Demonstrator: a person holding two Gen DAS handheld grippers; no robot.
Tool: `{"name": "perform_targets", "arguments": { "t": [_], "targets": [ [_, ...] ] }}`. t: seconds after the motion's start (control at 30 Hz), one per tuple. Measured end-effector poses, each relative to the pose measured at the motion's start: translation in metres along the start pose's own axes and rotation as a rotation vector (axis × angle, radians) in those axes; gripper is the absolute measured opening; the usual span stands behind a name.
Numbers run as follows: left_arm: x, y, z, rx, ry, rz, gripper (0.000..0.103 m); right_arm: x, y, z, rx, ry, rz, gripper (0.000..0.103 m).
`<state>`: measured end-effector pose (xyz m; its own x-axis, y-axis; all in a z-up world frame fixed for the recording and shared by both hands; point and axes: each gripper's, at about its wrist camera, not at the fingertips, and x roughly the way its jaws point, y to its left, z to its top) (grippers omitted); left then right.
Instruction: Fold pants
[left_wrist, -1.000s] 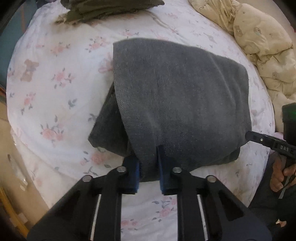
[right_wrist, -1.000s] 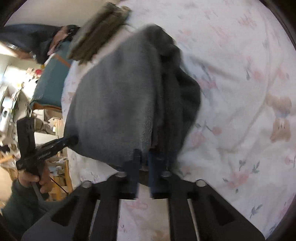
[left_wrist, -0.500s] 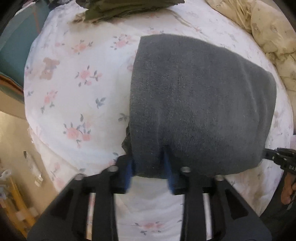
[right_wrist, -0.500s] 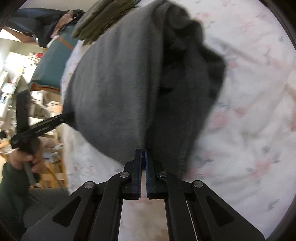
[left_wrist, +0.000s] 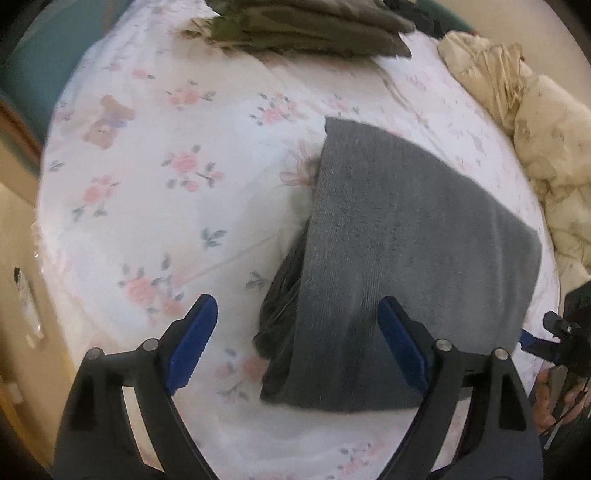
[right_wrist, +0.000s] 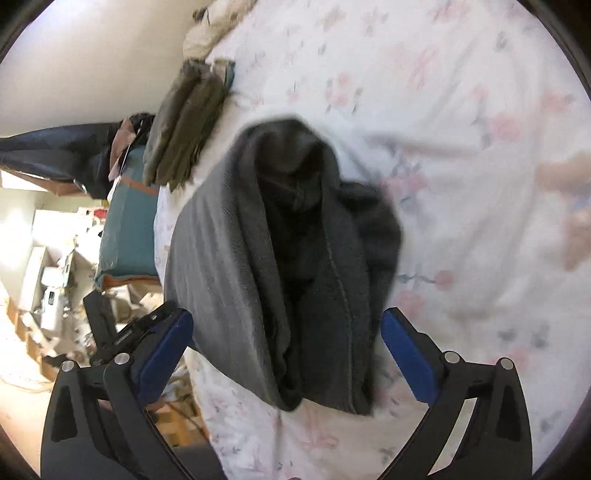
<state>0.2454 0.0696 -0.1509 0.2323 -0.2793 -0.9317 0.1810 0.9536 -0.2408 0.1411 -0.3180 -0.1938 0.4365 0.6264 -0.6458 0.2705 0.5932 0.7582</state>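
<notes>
The folded dark grey pants (left_wrist: 406, 266) lie as a thick bundle on the floral bed sheet (left_wrist: 166, 206). In the right wrist view the pants (right_wrist: 295, 266) show their stacked folded layers end on. My left gripper (left_wrist: 299, 345) is open, its blue pads wide apart over the bundle's near edge, holding nothing. My right gripper (right_wrist: 286, 354) is open too, its pads either side of the bundle's end, empty. The right gripper also shows at the left wrist view's right edge (left_wrist: 554, 332).
A folded olive green garment (left_wrist: 314, 26) lies at the far side of the bed, also in the right wrist view (right_wrist: 184, 122). A cream quilt (left_wrist: 535, 122) is bunched at the right. A teal bed side (right_wrist: 125, 229) and a cluttered floor lie past the edge.
Both grippers were shut on the pants' near edge and have opened wide, letting the pants go. The bundle now rests on the sheet, and both grippers have drawn back a little.
</notes>
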Motion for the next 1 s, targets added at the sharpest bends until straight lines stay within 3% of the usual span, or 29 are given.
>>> {"name": "perform_targets", "arguments": {
  "t": [0.07,0.17,0.23,0.3,0.37,0.4,0.47,0.5,0.53,0.57,0.6,0.63,0.8,0.9,1.0],
  "targets": [
    [0.01,-0.002,-0.001,0.028,0.016,-0.017,0.088,0.017,0.005,0.001,-0.036,0.008,-0.037,0.103],
    [0.02,-0.012,-0.009,0.157,-0.01,0.008,0.089,0.047,-0.003,0.005,-0.051,0.046,-0.093,0.103],
    [0.023,-0.007,-0.008,0.12,0.015,-0.043,0.086,0.046,-0.002,0.007,-0.074,0.007,-0.079,0.103],
    [0.031,0.003,-0.009,0.034,0.081,-0.166,0.085,0.045,0.0,0.007,-0.056,0.005,-0.036,0.102],
    [0.031,0.005,-0.012,0.034,0.074,-0.196,0.085,0.045,0.005,0.007,-0.038,0.04,0.083,0.102],
    [0.03,0.005,-0.015,0.068,0.063,-0.206,0.085,0.046,0.008,0.007,-0.05,0.044,0.092,0.101],
    [0.03,0.004,-0.017,0.086,0.054,-0.211,0.081,0.052,0.013,0.006,-0.094,0.056,0.023,0.088],
    [0.03,0.003,-0.017,0.09,0.056,-0.208,0.077,0.058,0.011,0.005,-0.111,0.076,-0.039,0.077],
    [0.027,-0.002,-0.017,0.1,0.055,-0.201,0.06,0.061,0.012,0.007,-0.109,0.072,-0.048,0.068],
    [0.023,-0.008,-0.017,0.114,0.049,-0.209,0.036,0.058,0.011,0.008,-0.115,0.059,-0.048,0.062],
    [0.022,-0.017,-0.016,0.142,0.046,-0.208,0.034,0.053,0.014,0.008,-0.123,0.045,-0.033,0.046],
    [0.016,-0.024,-0.017,0.183,0.036,-0.203,0.031,0.05,0.016,0.009,-0.132,0.039,-0.022,0.039],
    [-0.007,-0.044,-0.03,0.185,0.055,-0.307,0.029,0.018,0.029,0.035,-0.157,0.026,-0.006,0.029],
    [-0.026,-0.073,-0.053,0.202,0.096,-0.317,0.029,0.003,0.032,0.05,-0.171,0.092,-0.028,0.029],
    [-0.031,-0.092,-0.074,0.135,0.166,-0.276,0.03,0.0,0.027,0.054,-0.197,0.207,-0.087,0.029]
  ]
}}
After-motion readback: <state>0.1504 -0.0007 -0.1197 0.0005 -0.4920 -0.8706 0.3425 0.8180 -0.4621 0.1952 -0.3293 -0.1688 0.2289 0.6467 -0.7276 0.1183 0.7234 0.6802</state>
